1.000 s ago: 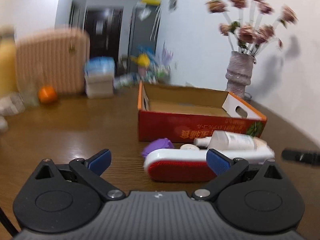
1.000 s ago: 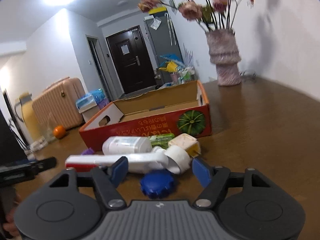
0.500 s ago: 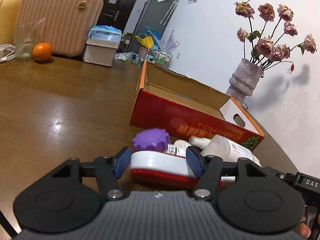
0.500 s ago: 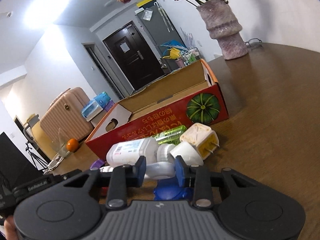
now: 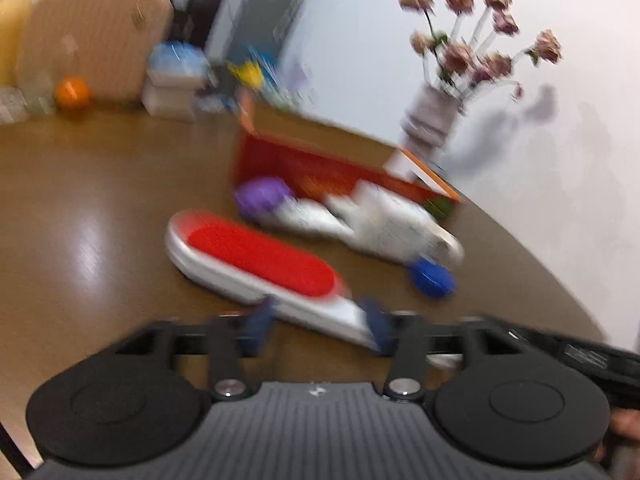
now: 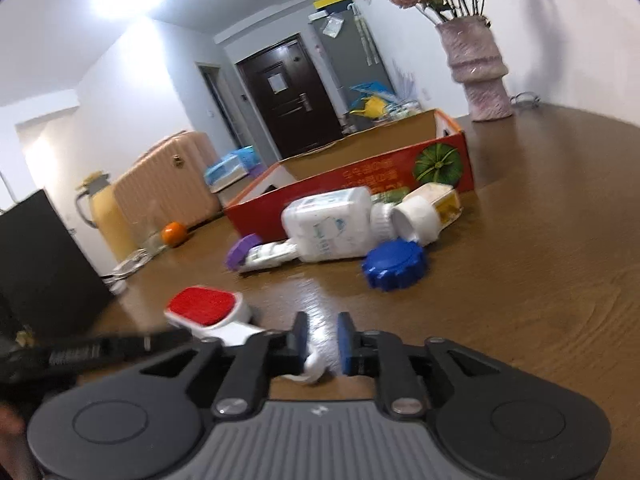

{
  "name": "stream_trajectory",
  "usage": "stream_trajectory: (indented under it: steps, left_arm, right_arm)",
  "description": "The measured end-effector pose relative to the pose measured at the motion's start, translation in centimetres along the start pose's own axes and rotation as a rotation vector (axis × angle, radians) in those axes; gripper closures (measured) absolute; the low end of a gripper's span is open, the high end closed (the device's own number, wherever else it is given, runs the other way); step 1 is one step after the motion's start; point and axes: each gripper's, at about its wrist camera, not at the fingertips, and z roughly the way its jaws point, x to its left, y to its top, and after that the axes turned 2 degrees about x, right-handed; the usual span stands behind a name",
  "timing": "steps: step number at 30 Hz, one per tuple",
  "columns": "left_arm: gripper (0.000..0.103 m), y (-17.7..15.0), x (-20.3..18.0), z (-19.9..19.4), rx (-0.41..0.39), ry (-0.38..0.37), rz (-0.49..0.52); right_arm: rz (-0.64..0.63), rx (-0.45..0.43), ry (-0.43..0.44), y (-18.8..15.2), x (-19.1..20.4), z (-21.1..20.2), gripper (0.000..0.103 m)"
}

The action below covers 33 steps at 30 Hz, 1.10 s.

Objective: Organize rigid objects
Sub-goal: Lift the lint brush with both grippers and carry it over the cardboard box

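A white lint brush with a red pad [image 5: 256, 256] lies on the brown table [image 5: 100, 200], apart from the pile. Its narrow neck passes between the fingers of my left gripper [image 5: 318, 322]. Those jaws are opening, and the blurred pads stand just outside the neck. In the right wrist view the brush head [image 6: 204, 306] points left, and my right gripper [image 6: 322, 340] is shut on its white handle loop. Further back lie a white bottle [image 6: 328, 224], a blue cap [image 6: 394, 264] and a purple-capped tube [image 6: 242, 250], in front of the open red box [image 6: 360, 176].
A white and yellow plug [image 6: 436, 204] leans by the box's corner. A vase of dried roses [image 6: 478, 76] stands at the far right of the table. An orange [image 6: 174, 234], a yellow jug and a pink suitcase [image 6: 168, 184] are at the far left.
The brush has come out of the pile toward the cameras. My right gripper shut on its handle. My left gripper closed on the brush head, then widened and now straddles the neck.
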Motion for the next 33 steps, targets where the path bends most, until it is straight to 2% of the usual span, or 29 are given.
stream_trajectory:
  steps: [1,2,4,6,9,10,11,12,14,21,24,26,30,33]
  left_arm:
    - [0.017,0.6,0.6,0.0,-0.024,0.049,0.010]
    - [0.020,1.3,1.4,0.4,-0.043,0.088,0.028]
    - [0.020,2.9,2.4,1.5,-0.039,0.135,0.076]
    - [0.021,4.3,3.3,3.2,-0.010,0.160,0.093]
    - [0.022,5.5,4.2,5.2,0.013,0.110,0.093]
    - [0.023,5.7,4.3,5.8,0.029,0.105,0.090]
    - [0.031,5.6,4.9,6.3,0.063,0.101,0.076]
    - [0.034,5.3,5.1,6.6,0.089,0.090,0.060]
    - [0.038,4.4,5.6,6.5,0.087,0.033,0.016]
    - [0.042,3.2,5.3,4.6,0.100,0.014,-0.030]
    - [0.042,2.8,5.4,3.8,0.108,-0.001,-0.043]
    - [0.042,2.8,5.7,3.5,0.127,-0.012,-0.063]
    - [0.041,2.6,5.3,2.9,0.136,-0.019,-0.001]
    - [0.042,2.7,5.5,2.8,0.154,-0.033,-0.005]
  right_arm:
    - [-0.011,0.008,0.005,-0.1,0.2,-0.1,0.071]
    - [-0.025,0.008,0.007,-0.2,0.5,-0.2,0.062]
    - [-0.058,0.009,-0.012,-0.3,1.2,-0.2,0.061]
    - [-0.081,0.026,-0.051,-0.6,1.7,0.8,0.065]
    - [-0.082,0.053,-0.068,-0.8,1.8,1.8,0.079]
    - [-0.088,0.060,-0.080,-1.0,1.9,2.1,0.079]
    - [-0.088,0.055,-0.086,-1.0,1.9,2.2,0.079]
    - [-0.079,0.052,-0.090,-1.0,1.9,2.2,0.079]
    - [-0.072,0.046,-0.091,-0.9,1.8,2.2,0.079]
    - [-0.037,0.078,-0.096,0.5,0.8,3.3,0.082]
    - [-0.002,0.089,-0.122,1.2,0.2,3.8,0.091]
    - [-0.014,0.100,-0.123,1.4,0.0,4.3,0.091]
    - [-0.081,0.135,-0.149,2.0,0.6,4.9,0.088]
    - [-0.089,0.155,-0.166,2.4,0.6,5.1,0.086]
